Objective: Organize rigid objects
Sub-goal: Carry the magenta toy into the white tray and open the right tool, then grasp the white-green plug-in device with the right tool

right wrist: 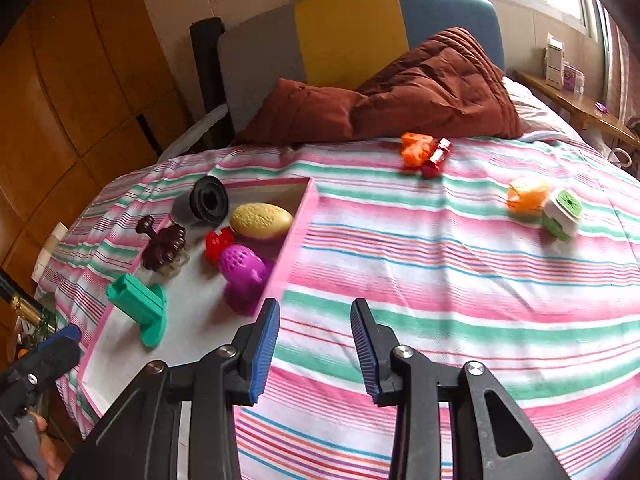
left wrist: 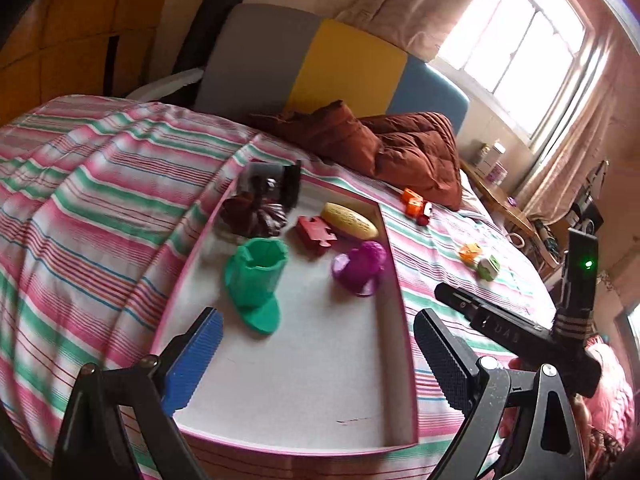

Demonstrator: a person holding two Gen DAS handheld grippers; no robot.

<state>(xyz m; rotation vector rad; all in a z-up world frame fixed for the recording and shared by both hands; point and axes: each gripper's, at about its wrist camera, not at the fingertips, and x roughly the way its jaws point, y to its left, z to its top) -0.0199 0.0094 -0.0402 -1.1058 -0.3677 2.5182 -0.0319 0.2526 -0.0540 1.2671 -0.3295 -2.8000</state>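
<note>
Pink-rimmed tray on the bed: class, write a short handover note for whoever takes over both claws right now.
Left claw: open, empty, over the pink-rimmed white tray.
Right claw: open, empty, over the striped bedsheet beside the tray.
Done: green plastic boot, purple plastic piece, yellow textured oval, red puzzle-shaped block, dark brown ridged piece and black cylinder lie in the tray.
Left: orange block with red toy, orange cube and green-white cube remain on the sheet.

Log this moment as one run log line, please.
phase: sorting toys | tray: six toys inside | bedspread: four toys left | left tool: open, empty | right tool: open, empty
</note>
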